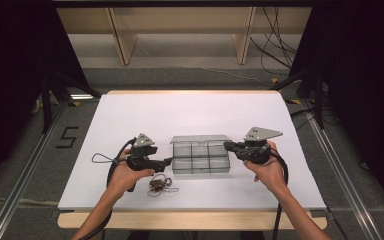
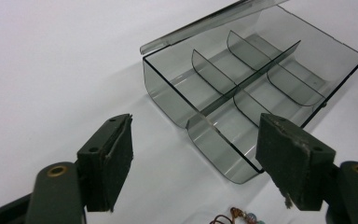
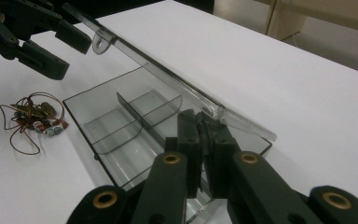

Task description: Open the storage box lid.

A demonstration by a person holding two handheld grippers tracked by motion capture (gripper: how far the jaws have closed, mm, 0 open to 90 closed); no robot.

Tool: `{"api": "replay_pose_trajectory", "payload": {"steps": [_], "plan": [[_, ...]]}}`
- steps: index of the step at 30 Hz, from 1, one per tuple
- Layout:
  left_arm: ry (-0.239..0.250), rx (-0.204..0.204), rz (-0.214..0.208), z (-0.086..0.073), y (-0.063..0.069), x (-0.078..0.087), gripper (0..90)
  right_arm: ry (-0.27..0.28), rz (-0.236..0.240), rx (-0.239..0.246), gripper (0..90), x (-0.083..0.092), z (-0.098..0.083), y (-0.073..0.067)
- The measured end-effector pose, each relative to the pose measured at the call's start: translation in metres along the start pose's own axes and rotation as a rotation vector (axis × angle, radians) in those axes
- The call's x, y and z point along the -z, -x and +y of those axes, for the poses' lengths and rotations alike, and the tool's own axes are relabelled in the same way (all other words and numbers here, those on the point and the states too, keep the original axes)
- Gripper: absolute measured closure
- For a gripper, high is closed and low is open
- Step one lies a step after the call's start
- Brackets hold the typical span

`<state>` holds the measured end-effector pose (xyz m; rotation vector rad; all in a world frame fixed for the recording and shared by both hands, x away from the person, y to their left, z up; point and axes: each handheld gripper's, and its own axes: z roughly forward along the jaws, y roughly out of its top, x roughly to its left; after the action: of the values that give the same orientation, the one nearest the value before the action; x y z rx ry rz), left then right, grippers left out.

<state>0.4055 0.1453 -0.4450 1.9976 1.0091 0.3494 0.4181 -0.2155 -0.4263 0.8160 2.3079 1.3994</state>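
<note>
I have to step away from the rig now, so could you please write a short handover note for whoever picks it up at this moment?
Left gripper: jaws open, nothing held, beside the left end of the clear compartment box.
Right gripper: shut at the box's right end, seemingly on its edge by the hinge; exact contact is hard to tell.
Box lid: already raised, tilted open.
Compartments: look empty.
Beaded wire jewellery: on the white table, in front of the box's left corner, untouched.
Left, probably: pick up the jewellery with the left gripper, place it in a compartment, close the lid.
</note>
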Motion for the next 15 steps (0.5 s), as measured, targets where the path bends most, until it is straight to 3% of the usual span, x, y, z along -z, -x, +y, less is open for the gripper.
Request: {"api": "replay_pose_trajectory", "payload": {"steps": [1,4,5,7,8,9,10,13,15], "plan": [[0.024,0.001,0.006,0.002,0.0,0.0,27.1,-0.007,0.0,-0.022,87.4,0.0,0.001,0.0],[0.032,0.004,0.012,0.005,0.0,0.0,27.1,0.005,-0.005,-0.019,87.4,0.0,0.002,0.001],[0.034,-0.012,0.018,0.006,-0.001,0.001,27.1,0.007,-0.006,0.005,87.3,0.0,0.003,0.004],[0.048,0.015,0.013,0.008,-0.001,-0.002,27.1,0.013,-0.006,-0.013,87.2,-0.001,0.004,0.004],[0.043,0.007,0.016,0.009,-0.002,-0.002,27.2,-0.005,0.0,-0.034,87.2,0.0,0.004,0.003],[0.066,0.013,0.025,0.01,-0.001,-0.004,27.2,0.008,-0.003,-0.027,87.0,-0.001,0.005,0.005],[0.043,-0.003,0.02,0.012,-0.003,-0.003,27.2,0.023,-0.008,-0.005,87.0,-0.003,0.005,0.007],[0.063,-0.008,0.019,0.016,-0.004,-0.004,27.4,0.003,0.001,-0.038,87.0,-0.002,0.006,0.007],[0.075,-0.009,0.029,0.018,-0.006,-0.006,27.3,0.017,-0.008,-0.02,87.0,-0.002,0.007,0.01]]}}
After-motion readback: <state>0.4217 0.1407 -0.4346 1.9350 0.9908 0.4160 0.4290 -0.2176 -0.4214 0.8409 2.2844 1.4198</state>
